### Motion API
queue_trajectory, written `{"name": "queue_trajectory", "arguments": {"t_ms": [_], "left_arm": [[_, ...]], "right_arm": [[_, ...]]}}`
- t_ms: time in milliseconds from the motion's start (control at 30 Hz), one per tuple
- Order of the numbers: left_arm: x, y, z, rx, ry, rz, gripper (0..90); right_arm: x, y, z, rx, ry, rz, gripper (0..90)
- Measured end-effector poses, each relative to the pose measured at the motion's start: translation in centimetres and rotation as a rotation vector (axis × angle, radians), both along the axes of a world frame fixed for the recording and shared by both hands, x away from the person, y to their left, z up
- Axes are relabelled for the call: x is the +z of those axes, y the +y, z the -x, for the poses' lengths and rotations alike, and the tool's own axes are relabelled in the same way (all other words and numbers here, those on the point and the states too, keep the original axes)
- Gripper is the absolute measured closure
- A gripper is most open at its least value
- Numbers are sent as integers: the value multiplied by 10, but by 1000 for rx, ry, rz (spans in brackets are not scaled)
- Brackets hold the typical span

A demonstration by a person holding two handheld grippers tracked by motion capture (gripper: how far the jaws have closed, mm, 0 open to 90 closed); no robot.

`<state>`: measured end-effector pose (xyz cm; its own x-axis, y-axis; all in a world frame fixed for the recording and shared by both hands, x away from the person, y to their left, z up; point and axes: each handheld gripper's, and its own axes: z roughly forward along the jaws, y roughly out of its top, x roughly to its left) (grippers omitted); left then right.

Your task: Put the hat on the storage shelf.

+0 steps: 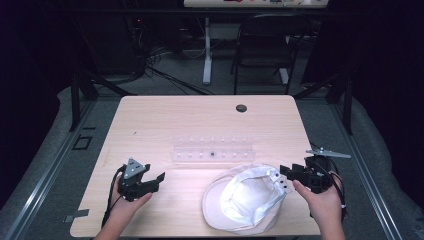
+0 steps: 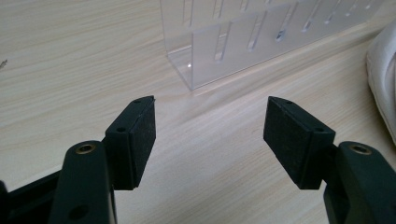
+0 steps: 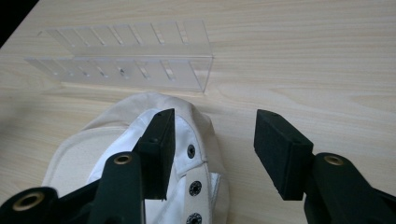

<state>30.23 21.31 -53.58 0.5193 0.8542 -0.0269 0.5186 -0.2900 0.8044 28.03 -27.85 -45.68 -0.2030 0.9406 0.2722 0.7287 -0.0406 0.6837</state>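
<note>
Right jaws: the right gripper (image 3: 211,154) stands wide, nothing pinched; one pad hangs over the cap's back edge, the other over bare wood beside it.
Left jaws: the left gripper (image 2: 210,140) is spread wide and empty, above the bare table top (image 2: 70,70), pointing toward the near end of the clear rack.
Cap: the white baseball cap (image 1: 247,197) lies upside down at the near right of the table, lining up, brim toward the person's left; its snap strap (image 3: 192,179) with dark studs lies right under the right gripper's pad.
Rack: a clear acrylic slotted holder (image 1: 212,149) stands just beyond the cap, near it but apart as far as the high view shows.
Step, as I judge it: the right gripper is lining up on the cap's rear rim near the strap.
Risk: closing here may catch only the thin strap, so the cap would swing or slip out on lifting.
Risk: soft cloth could fold between the pads and give a weak hold.
Risk: dragging the cap forward could knock the light rack.
</note>
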Motion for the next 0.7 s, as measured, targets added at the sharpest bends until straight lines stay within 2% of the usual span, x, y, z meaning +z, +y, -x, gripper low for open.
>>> {"name": "queue_trajectory", "arguments": {"t_ms": [133, 233, 300, 400, 433, 500, 700], "left_arm": [[0, -1, -1, -22, 19, 11, 343], [-1, 0, -1, -14, 33, 21, 343], [-2, 1, -2, -11, 38, 26, 344], [-3, 3, -2, -9, 31, 14, 344], [-3, 3, -2, -9, 31, 14, 344], [-3, 5, 0, -9, 33, 4, 344], [-3, 7, 2, -10, 21, 11, 344]], "right_arm": [[2, -1, 3, -1, -8, -16, 486], [5, -2, 3, 27, 4, -31, 475], [4, -3, 2, 41, 32, -18, 471], [2, -3, -2, 65, 70, -30, 479], [2, -3, -2, 65, 70, -30, 479], [2, -1, -5, 92, 107, -15, 497], [10, 0, -7, 117, 113, -5, 508]]}}
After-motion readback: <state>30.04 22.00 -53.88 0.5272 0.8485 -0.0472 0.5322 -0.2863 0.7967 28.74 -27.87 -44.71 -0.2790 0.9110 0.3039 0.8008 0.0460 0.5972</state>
